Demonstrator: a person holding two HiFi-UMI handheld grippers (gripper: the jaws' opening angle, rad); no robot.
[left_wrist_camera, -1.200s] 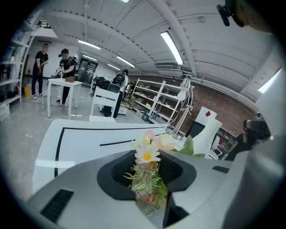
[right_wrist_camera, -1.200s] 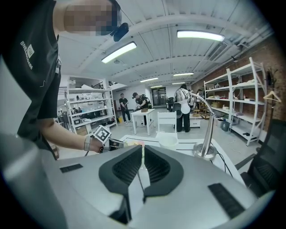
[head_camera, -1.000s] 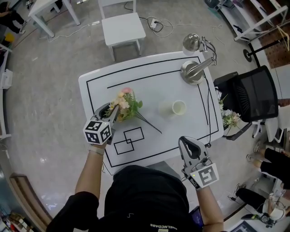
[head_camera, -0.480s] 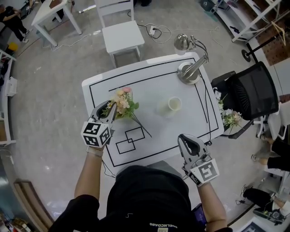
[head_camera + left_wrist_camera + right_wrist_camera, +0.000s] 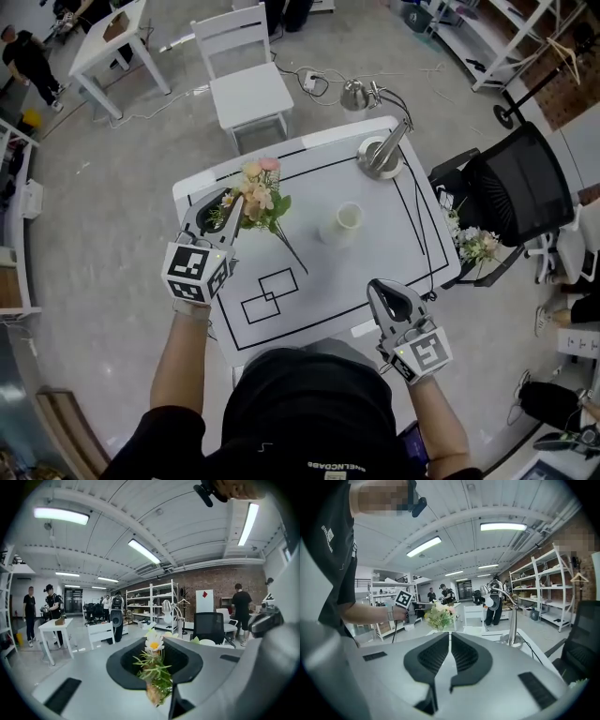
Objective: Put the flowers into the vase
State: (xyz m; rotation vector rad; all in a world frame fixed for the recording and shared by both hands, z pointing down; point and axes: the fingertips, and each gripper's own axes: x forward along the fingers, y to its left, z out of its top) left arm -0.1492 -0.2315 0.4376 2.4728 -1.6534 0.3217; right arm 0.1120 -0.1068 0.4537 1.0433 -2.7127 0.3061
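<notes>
A bouquet of pink and cream flowers (image 5: 258, 192) with green leaves hangs above the white table (image 5: 398, 248), its long stem (image 5: 292, 253) trailing down to the right. My left gripper (image 5: 218, 208) is shut on the bunch; its jaws have just been closing, with the greenery (image 5: 156, 679) and a daisy (image 5: 153, 644) between them. The vase (image 5: 345, 221), a white cup, stands upright at the table's middle, right of the flowers. My right gripper (image 5: 388, 298) hovers at the table's near edge, shut and empty, with its jaws (image 5: 450, 637) touching. The right gripper view shows the bouquet (image 5: 439, 616) in the distance.
A silver desk lamp (image 5: 380, 150) stands at the table's far right corner. Black tape lines and two overlapping rectangles (image 5: 270, 295) mark the tabletop. A white chair (image 5: 246, 89) stands beyond the table, and a black office chair (image 5: 520, 187) stands right of it, beside another bunch of flowers (image 5: 476, 246).
My left gripper has risen with the bouquet, lifting it off the tabletop toward the far side. The right gripper has barely shifted.
</notes>
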